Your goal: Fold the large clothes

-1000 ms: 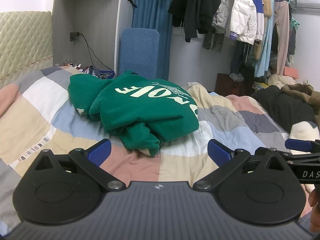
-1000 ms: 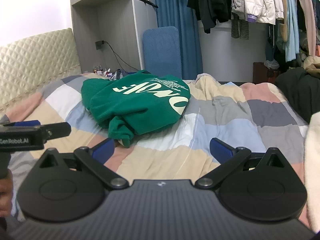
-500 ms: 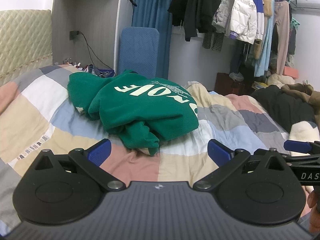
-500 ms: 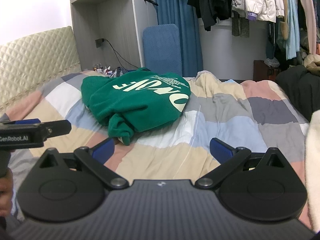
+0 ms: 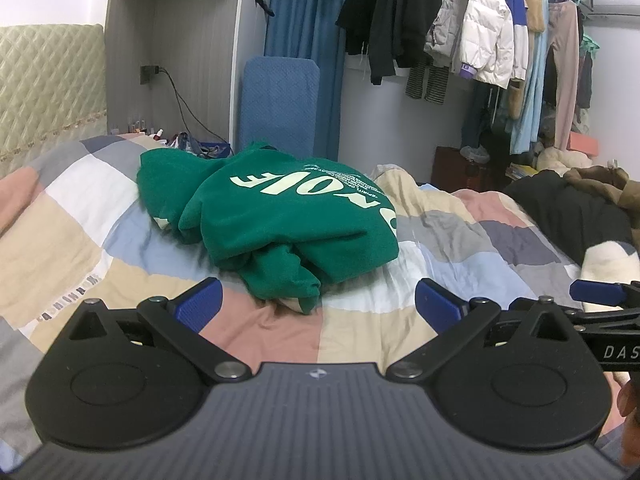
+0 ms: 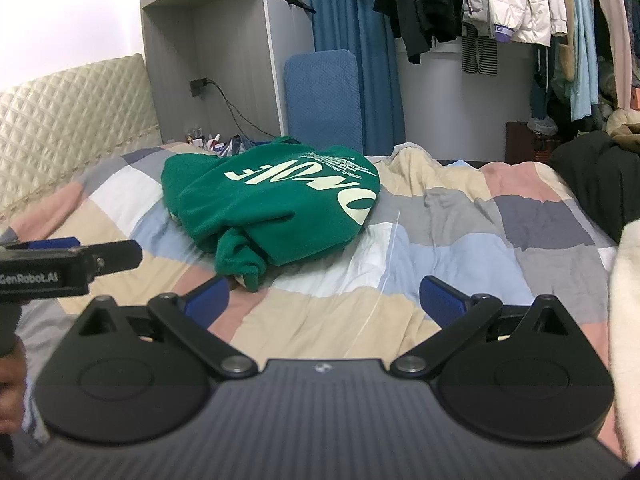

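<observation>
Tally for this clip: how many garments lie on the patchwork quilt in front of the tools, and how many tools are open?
Green sweatshirt lying bunched on the quilt: 1
Open tools, left tool and right tool, neither touching it: 2
Total: 3

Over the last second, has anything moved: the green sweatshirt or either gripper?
Hardly anything. The right gripper has drifted slightly: in its view the green sweatshirt sits a touch higher and more to the right than before. The left gripper stays put. Both remain open, fingers wide apart, holding nothing. The sweatshirt lies bunched in the same spot on the patchwork quilt, untouched.
</observation>
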The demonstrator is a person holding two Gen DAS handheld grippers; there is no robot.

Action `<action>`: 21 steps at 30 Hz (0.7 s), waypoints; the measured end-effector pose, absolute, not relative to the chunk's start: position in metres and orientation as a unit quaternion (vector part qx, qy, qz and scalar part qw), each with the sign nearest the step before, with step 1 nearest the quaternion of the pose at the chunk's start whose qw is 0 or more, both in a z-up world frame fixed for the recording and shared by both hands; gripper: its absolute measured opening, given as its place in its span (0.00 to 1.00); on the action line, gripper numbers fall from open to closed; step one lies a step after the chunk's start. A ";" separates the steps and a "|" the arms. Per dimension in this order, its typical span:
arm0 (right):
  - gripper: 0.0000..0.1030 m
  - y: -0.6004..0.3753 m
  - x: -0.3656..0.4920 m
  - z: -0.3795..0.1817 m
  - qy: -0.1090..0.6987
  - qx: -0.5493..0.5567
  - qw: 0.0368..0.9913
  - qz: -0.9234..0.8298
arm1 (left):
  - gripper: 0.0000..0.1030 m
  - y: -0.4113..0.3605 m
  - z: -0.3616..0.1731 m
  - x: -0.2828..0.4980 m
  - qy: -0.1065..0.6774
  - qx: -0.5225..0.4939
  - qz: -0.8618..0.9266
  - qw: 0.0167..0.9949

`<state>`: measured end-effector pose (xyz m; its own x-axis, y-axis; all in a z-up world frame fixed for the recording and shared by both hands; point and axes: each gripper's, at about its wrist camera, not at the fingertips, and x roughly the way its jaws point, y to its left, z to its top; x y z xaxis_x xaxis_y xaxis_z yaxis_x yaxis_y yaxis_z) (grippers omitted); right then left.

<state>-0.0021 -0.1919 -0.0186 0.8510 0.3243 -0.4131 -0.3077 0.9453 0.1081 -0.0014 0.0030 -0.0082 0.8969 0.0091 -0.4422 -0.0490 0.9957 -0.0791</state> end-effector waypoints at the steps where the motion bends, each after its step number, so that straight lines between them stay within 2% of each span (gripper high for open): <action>1: 1.00 -0.192 -0.002 -0.019 0.218 0.019 0.962 0.164 | 1.00 0.003 -0.008 -0.001 0.227 -0.044 0.015 0.973; 21: 1.00 -0.191 -0.001 -0.022 0.225 0.025 0.960 0.165 | 1.00 0.007 -0.006 -0.001 0.223 -0.051 0.011 0.973</action>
<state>-0.0012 -0.1914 -0.0222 0.8447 0.3279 -0.4230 -0.3057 0.9443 0.1217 -0.0010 0.0075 -0.0058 0.9004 -0.0007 -0.4350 -0.0449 0.9945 -0.0945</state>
